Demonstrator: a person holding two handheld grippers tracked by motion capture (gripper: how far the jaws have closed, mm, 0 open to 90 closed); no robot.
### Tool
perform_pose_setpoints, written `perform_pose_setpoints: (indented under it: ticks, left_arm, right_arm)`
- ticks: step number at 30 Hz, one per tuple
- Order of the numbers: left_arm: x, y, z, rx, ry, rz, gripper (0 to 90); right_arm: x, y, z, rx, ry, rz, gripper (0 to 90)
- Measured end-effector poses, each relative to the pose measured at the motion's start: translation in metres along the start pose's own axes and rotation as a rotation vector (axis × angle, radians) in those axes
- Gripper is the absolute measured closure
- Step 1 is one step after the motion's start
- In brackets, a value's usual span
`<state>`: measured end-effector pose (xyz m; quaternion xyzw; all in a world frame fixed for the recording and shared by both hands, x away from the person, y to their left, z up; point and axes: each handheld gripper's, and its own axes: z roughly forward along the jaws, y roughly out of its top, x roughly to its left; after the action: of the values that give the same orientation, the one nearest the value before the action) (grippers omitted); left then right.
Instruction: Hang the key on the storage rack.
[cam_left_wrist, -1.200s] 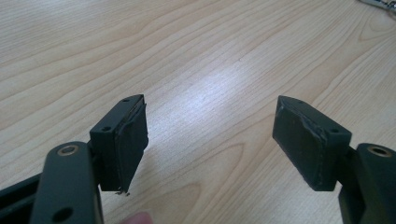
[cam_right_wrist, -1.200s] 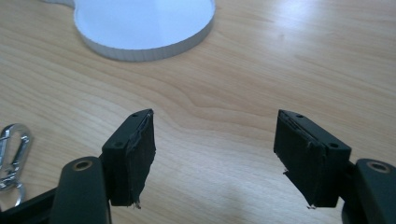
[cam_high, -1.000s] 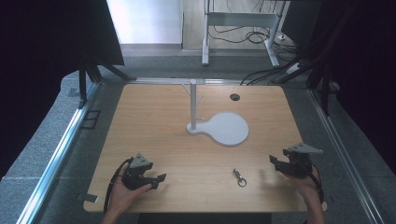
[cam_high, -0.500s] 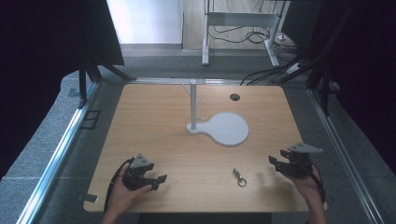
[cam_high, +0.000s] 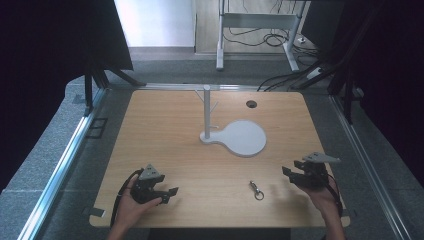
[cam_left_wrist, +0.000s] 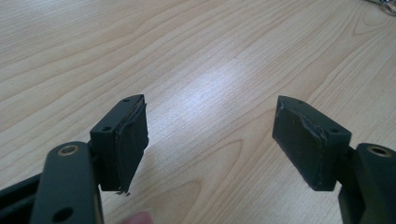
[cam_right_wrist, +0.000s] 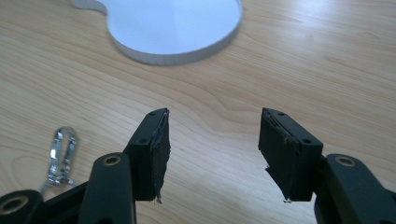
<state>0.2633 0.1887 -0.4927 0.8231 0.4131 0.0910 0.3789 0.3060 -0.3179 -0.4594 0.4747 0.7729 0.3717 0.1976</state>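
Small metal clasp (cam_high: 256, 190) flat on table (cam_high: 165, 125)

Bare table (cam_high: 165, 135) left; stand (cam_high: 207, 112) and clip (cam_high: 256, 190) obstruct centre-right.

This looks like a lab or test room set up for recording, not a home. A bare light-wood surface (cam_high: 165, 135) stands alone on grey carpet (cam_high: 45, 155), with metal rails (cam_high: 60, 170) running along the floor on both sides. Dark curtains (cam_high: 45, 45) close in the left and right, like a screened-off booth. Beyond the far edge, loose cables (cam_high: 255, 37) lie on the floor beside the grey metal legs of another desk (cam_high: 255, 22). The surface has a round cable hole (cam_high: 251, 104) near its far edge and carries a white stand with a thin post (cam_high: 235, 136).
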Motion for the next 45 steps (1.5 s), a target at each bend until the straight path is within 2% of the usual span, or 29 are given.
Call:
perform_pose_setpoints:
  ticks: [2, 5, 8, 13, 19, 33, 45]
  left_arm:
    - [0.001, 0.000, 0.000, -0.002, -0.002, -0.004, 27.2]
    - [-0.001, 0.001, 0.001, 0.002, -0.003, 0.001, 27.2]
    - [-0.005, 0.002, 0.003, 0.007, -0.006, 0.012, 27.3]
    - [-0.009, 0.002, 0.005, 0.018, -0.014, 0.028, 27.2]
    - [-0.006, 0.002, 0.003, 0.012, -0.014, 0.024, 27.2]
    - [-0.007, 0.003, 0.001, 0.006, -0.012, 0.026, 27.3]
    - [-0.006, 0.003, -0.002, 0.004, -0.012, 0.025, 27.3]
  right_arm:
    - [0.005, 0.004, 0.000, -0.003, 0.019, -0.002, 44.0]
    - [0.012, 0.008, -0.003, 0.000, 0.020, -0.024, 45.0]
    - [0.016, 0.012, -0.009, 0.005, 0.053, -0.025, 48.1]
    - [0.028, 0.019, -0.016, 0.018, 0.073, -0.068, 48.4]
    - [0.036, 0.022, -0.016, 0.027, 0.101, -0.088, 49.2]
    - [0.054, 0.021, -0.006, 0.082, 0.169, -0.111, 52.0]
    - [0.071, 0.018, 0.007, 0.138, 0.197, -0.153, 52.1]
